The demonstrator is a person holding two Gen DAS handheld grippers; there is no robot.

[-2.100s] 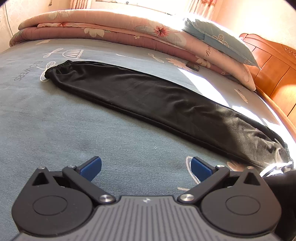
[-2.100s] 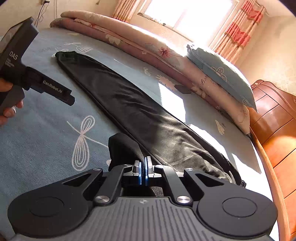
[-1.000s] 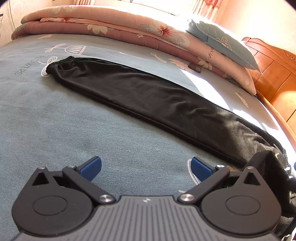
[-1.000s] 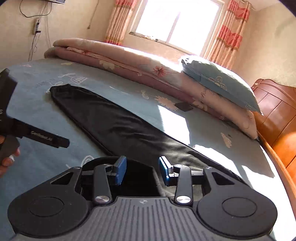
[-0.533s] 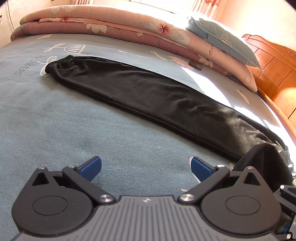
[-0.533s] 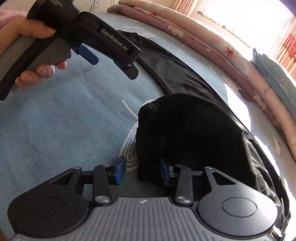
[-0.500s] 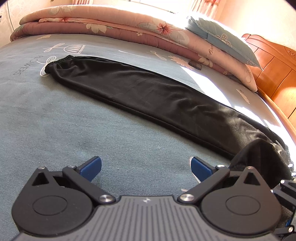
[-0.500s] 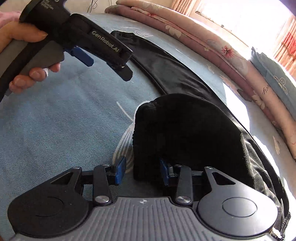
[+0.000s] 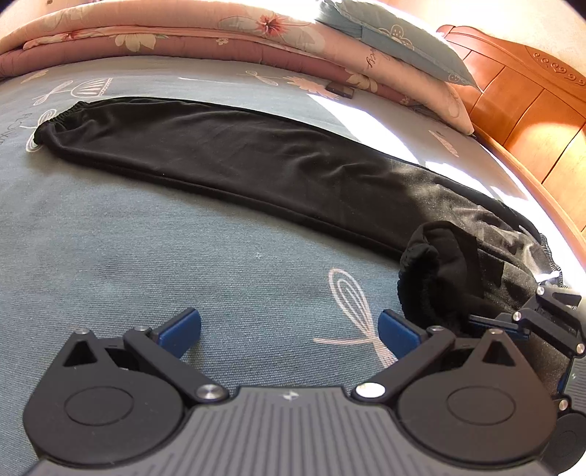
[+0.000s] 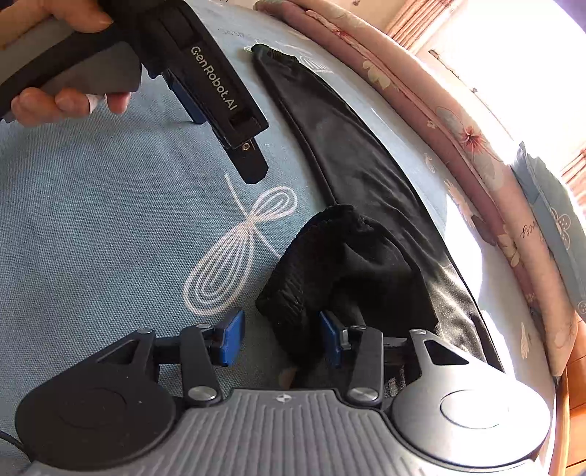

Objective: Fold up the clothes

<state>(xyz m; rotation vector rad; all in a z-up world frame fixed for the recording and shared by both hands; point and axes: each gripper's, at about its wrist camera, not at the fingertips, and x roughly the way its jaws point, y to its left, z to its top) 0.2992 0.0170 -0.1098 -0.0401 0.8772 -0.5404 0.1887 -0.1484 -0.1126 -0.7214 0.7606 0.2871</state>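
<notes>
A pair of black trousers (image 9: 238,161) lies folded lengthwise across the blue-grey bed sheet (image 9: 110,256); its elastic end is at the far left. It also shows in the right wrist view (image 10: 348,153). The near end is bunched into a raised lump (image 9: 436,278) that also shows in the right wrist view (image 10: 329,263). My left gripper (image 9: 289,329) is open and empty over the sheet, left of the lump. My right gripper (image 10: 280,335) is open, with the lump's edge between its fingers and not clamped. It shows at the right edge of the left wrist view (image 9: 542,322).
A folded floral quilt (image 9: 183,33) and a blue pillow (image 9: 395,44) lie along the far side of the bed. A wooden headboard (image 9: 531,95) rises at the right. The left gripper's body and the hand (image 10: 66,99) holding it fill the right wrist view's upper left.
My right gripper opened and let go of the trouser end, which now lies bunched on the sheet. It has dropped low and close to the lump. The left gripper shifted slightly closer.
</notes>
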